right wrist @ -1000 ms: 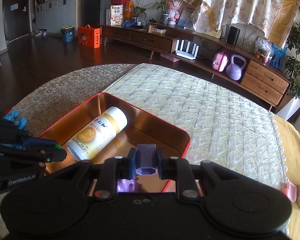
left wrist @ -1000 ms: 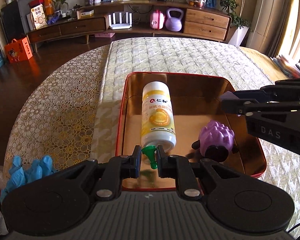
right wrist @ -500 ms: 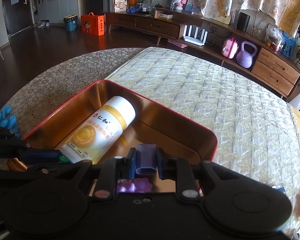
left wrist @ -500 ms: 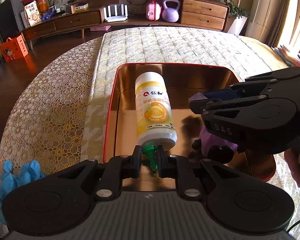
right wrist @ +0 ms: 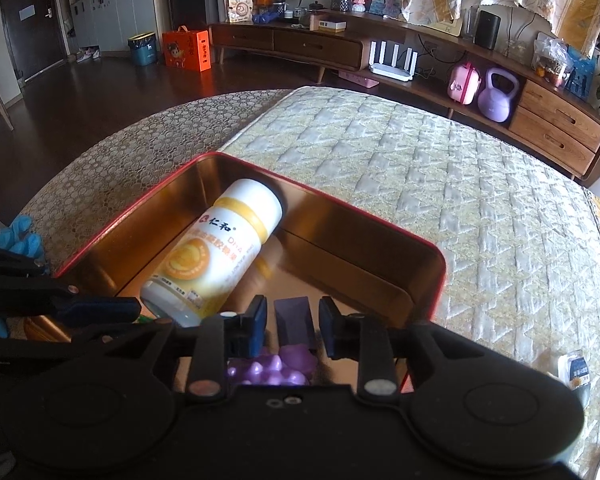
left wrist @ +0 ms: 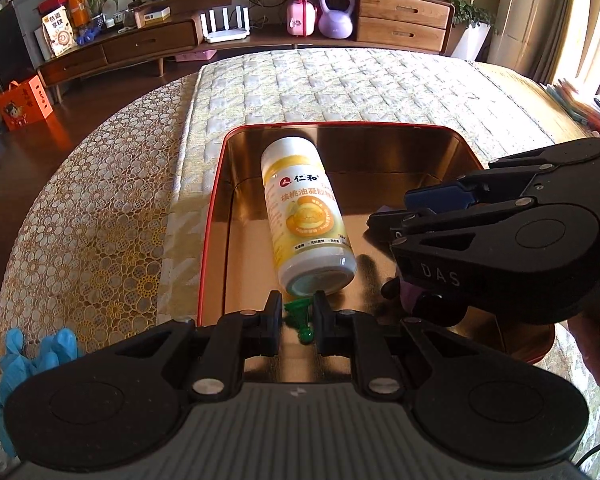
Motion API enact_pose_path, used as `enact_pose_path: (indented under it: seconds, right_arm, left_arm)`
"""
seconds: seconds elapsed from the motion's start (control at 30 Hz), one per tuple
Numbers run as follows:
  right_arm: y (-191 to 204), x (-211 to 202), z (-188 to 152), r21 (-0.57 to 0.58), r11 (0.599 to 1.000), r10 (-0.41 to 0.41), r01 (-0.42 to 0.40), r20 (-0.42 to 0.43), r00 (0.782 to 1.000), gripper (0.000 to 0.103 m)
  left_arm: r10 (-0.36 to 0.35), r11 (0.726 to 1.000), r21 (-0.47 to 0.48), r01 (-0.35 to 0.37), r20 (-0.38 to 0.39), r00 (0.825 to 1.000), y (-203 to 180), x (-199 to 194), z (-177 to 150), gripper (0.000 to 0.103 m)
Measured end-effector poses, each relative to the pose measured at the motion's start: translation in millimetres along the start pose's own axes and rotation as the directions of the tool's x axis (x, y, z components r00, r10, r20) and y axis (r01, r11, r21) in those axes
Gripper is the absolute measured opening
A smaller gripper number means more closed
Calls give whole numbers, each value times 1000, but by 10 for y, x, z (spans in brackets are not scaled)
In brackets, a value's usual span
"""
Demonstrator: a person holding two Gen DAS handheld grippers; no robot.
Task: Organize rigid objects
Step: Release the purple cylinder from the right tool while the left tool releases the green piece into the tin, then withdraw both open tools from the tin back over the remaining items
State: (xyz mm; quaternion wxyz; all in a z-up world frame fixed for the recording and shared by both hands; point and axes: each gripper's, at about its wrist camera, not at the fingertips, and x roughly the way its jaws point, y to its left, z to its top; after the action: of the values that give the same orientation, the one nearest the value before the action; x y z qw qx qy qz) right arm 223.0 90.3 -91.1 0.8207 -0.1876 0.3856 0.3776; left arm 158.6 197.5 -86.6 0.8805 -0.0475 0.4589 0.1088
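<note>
Tray (left wrist: pixel 212 240): rectangular metal tin, red outer rim, glossy copper-gold interior; sits on a quilted cream runner (left wrist: pixel 340 84) over a lace cloth (left wrist: pixel 88 216).
Bottle (left wrist: pixel 306 216): white plastic cylinder, yellow-orange label, lying on its side inside the tray, base toward the left gripper.
Green piece (left wrist: pixel 300 316): small, hard, funnel-shaped; clamped between the narrow jaws of the left gripper (left wrist: pixel 297 316), just in front of the bottle's base.
Purple block (right wrist: pixel 294 320): dark, flat-sided, upright between the jaws of the right gripper (right wrist: pixel 293 322), over the tray's near end.
Right gripper state: jaws have just been opening; a gap shows on both sides of the block, pads off it.
Purple toy (right wrist: pixel 272 368): knobbly, rounded, lying in the tray under the right gripper.
Left view only: green piece; a hand (left wrist: pixel 596 340) behind the right gripper.
Right view only: purple block and the toy's bumps, largely hidden in the left view.
Gloves (left wrist: pixel 32 356): blue, crumpled, on the cloth left of the tray.
</note>
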Motion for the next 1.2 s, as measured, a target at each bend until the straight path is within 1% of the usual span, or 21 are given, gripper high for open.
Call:
enact_pose_path:
  seconds: [0.23,0.47,0.53,0.57,0.6,0.63,0.93,1.1,1.2]
  right_arm:
    - [-31,-164,-36,25,1000,14,-15,18,1000,31]
    - [-12,-403,-65,36,999,26,-28,47,999,33]
    - [-22,-485,-78,44,998,34,-37,58,998,35]
    - [-27,-531,-85,48,998,37,-40,64,997,38]
    - [-32,-572,-89,53,998,39,-43,72,997,42]
    - [-35,-612,-97,55,997,42,-46,78,996,43]
    - [-20,-964,-185,68,996,51,-60,120,991,48]
    - [-67,-1184,-306,92,994,46,-61,152,987,49]
    - [-116,-1302,-395,117,991,43,-63,165,985,49]
  left_arm:
    - [-11,1000,-21,10,-10,1000,9,-51,-44,16]
    - [-17,999,-29,18,8,1000,-3,-183,-87,16]
    - [-25,999,-37,26,13,1000,-7,-229,-90,16]
    - [-25,999,-38,25,17,1000,-13,-251,-93,16]
    - [-23,999,-36,24,21,1000,-22,-275,-96,16]
    - [-23,999,-32,23,27,999,-39,-306,-100,16]
    - [-29,999,-13,30,67,997,-162,-551,-128,16]
    - [-52,999,-4,53,87,995,-246,-686,-153,16]
    - [-55,998,11,54,104,993,-324,-776,-182,16]
